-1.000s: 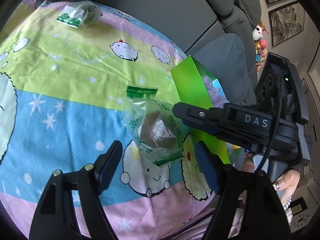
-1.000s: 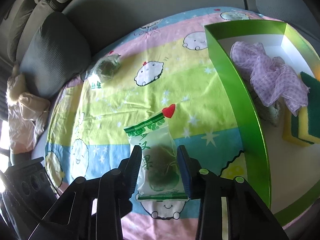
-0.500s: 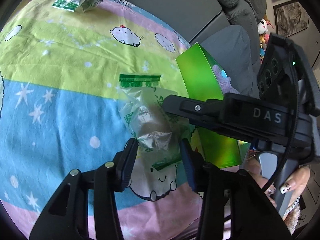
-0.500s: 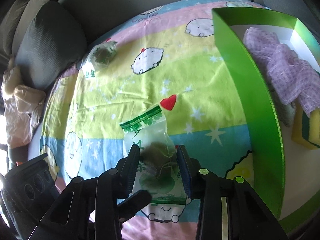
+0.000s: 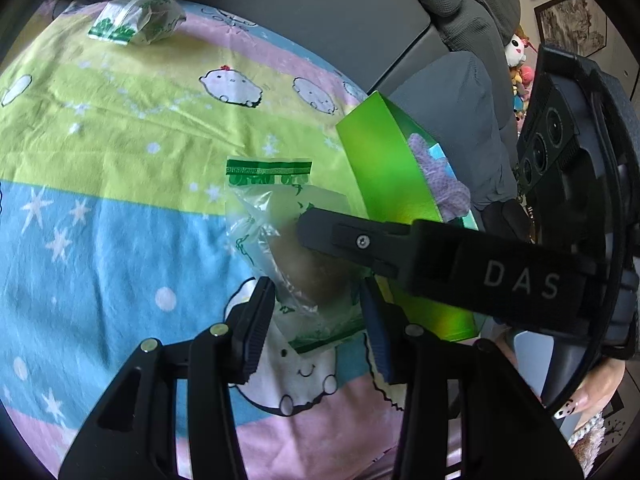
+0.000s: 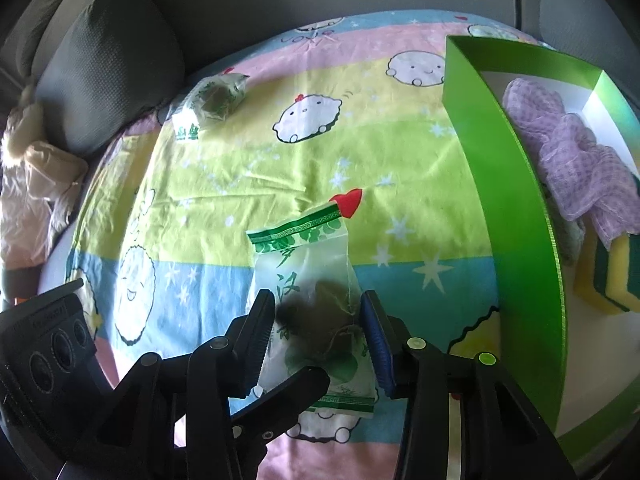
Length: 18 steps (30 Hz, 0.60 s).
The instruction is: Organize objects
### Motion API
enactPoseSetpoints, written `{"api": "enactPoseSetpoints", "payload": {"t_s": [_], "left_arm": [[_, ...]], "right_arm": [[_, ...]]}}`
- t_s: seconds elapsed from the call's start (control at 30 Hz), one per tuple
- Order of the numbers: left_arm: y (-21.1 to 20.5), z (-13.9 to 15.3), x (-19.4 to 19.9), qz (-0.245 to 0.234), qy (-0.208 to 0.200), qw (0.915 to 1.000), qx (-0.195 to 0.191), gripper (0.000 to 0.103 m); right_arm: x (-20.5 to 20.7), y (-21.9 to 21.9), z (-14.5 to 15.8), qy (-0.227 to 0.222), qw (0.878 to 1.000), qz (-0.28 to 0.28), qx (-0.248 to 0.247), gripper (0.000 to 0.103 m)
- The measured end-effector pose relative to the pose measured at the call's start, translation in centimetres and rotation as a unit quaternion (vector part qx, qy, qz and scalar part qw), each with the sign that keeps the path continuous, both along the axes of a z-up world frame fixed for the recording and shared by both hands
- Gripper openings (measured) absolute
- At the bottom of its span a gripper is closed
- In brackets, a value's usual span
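A clear plastic packet (image 5: pixel 280 216) with green print and a dark round cake inside lies on the cartoon-print sheet (image 5: pixel 120 140), just left of the green box (image 5: pixel 380 168). My left gripper (image 5: pixel 316 316) is shut on the packet's near end. The right gripper (image 6: pixel 318 328) straddles the same packet (image 6: pixel 304 264) from above. Its jaws are opening, and its pads stand just off the cake's sides with loose film between them. One right finger (image 5: pixel 360 240) crosses the left wrist view; a left finger (image 6: pixel 296 388) crosses the right wrist view.
The green box (image 6: pixel 512 200) holds a purple checked cloth (image 6: pixel 568 160) and a yellow-green sponge (image 6: pixel 616 280). A second packet (image 6: pixel 212 100) lies at the sheet's far edge near a grey cushion (image 6: pixel 108 60). A sofa back runs behind the sheet.
My left gripper moved in and shut on the packet's near end. The right gripper stayed over the packet and its jaws have widened a little.
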State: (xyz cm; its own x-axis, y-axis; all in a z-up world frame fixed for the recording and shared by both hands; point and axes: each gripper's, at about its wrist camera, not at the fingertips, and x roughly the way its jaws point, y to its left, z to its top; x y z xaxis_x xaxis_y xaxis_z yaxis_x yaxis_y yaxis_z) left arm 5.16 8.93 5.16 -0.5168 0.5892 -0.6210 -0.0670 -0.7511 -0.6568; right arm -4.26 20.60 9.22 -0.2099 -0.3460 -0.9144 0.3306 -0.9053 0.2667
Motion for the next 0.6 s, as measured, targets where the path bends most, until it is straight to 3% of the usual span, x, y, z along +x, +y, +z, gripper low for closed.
{"api": "enactPoseSetpoints", "payload": {"t_s": [0.37,0.6], "left_arm": [[2.5,4.9,1.7,-0.001,0.086,0.9962,-0.014,0.042],[5.6,8.4,2.5,-0.023,0.142,0.9892,-0.028,0.043]], "right_arm": [[2.9,3.6,5.4,0.078,0.995,-0.015,-0.060,0.046],[5.5,6.3,8.8,0.156,0.985,-0.014,-0.076,0.046]]}}
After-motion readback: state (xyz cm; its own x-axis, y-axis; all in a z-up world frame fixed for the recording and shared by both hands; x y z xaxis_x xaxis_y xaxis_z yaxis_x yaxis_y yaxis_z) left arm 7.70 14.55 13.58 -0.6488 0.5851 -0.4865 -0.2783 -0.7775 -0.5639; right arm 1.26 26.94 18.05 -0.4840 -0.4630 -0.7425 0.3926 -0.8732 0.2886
